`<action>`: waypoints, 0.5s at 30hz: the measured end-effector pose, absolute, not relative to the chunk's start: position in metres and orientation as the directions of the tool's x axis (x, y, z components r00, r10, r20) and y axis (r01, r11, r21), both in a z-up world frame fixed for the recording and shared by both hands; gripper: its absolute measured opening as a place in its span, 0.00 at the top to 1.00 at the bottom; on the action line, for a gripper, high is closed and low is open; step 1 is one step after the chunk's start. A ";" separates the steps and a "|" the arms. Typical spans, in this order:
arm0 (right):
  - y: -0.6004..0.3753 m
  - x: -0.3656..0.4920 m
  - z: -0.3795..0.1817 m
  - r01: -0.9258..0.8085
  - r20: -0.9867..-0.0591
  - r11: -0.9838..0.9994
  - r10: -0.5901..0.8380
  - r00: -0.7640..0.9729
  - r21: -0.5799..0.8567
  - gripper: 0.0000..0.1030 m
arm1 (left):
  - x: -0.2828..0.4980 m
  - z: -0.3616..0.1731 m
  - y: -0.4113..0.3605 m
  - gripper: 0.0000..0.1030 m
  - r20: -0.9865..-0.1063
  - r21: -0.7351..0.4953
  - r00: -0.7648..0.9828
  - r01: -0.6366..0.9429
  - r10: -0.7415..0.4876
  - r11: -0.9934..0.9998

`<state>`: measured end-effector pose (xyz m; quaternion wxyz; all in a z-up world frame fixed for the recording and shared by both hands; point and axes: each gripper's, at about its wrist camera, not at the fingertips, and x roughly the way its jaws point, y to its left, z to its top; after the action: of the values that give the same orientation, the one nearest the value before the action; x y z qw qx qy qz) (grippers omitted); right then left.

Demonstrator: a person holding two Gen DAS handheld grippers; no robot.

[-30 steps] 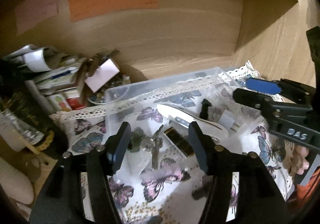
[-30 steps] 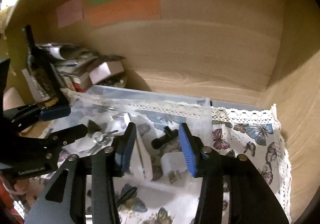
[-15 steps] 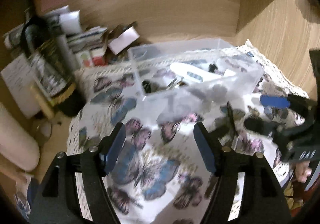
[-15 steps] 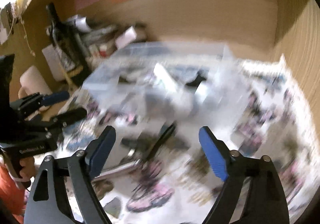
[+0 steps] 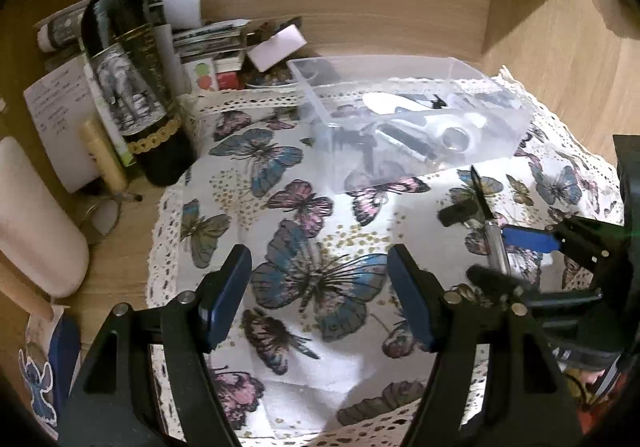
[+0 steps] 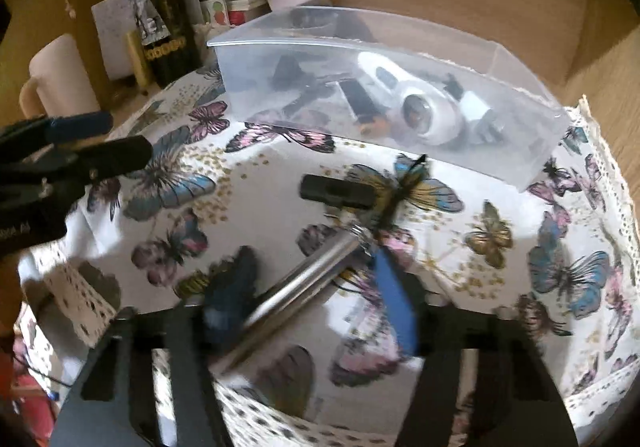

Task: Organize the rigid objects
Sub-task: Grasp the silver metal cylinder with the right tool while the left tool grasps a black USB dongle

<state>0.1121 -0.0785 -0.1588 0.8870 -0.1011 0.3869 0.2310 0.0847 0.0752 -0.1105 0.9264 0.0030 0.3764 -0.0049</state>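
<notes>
Our left gripper point(image 5: 318, 295) hangs over the butterfly-print cloth point(image 5: 304, 207) with its jaws spread and nothing between them but cloth. Ahead of these jaws and a little to their right stands the clear plastic bin point(image 5: 516, 127), which holds a white device with a round lens point(image 5: 448, 131) and several dark small parts we cannot tell apart. Off to the far left of the jaws a dark wine bottle point(image 5: 128, 87) stands upright on the wooden tabletop point(image 5: 120, 247), just beside the cloth's lace edge, with papers and small boxes point(image 5: 208, 43) stacked behind it.

Our right gripper point(image 6: 312, 295) sits low over the same cloth, and its jaws have just been closing. Between them lies a tool with a silver metal handle point(image 6: 304, 283), whose black crosswise head point(image 6: 336, 191) lies on the cloth ahead of the jaws, well short of the bin. The right blue pad point(image 6: 394, 299) lies close against the handle; the left one is blurred, so we cannot tell whether the jaws are pinching the handle. In the left wrist view the same tool appears to the right of the left jaws, between the right gripper's fingers point(image 5: 528, 241).
</notes>
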 end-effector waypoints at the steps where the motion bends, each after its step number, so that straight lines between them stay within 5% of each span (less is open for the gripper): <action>1: -0.083 0.112 -0.159 -0.486 -0.733 0.874 0.332 0.593 0.002 0.74 | 0.086 -0.110 0.073 0.32 -0.698 -0.001 0.716 0.022 -0.017 1.000; 3: -0.097 0.112 -0.158 -0.479 -0.732 0.878 0.327 0.597 0.002 0.86 | 0.089 -0.110 0.066 0.32 -0.699 -0.012 0.714 0.044 -0.040 0.999; 15: -0.152 0.122 -0.143 -0.402 -0.678 0.914 0.324 0.660 0.045 0.86 | 0.138 -0.132 0.002 0.32 -0.792 -0.029 0.594 0.190 -0.138 0.981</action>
<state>0.1222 -0.1518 -0.1432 0.9093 -0.0543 0.3610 0.1996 0.1381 0.0016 -0.1323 0.8924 0.0293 0.4408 -0.0919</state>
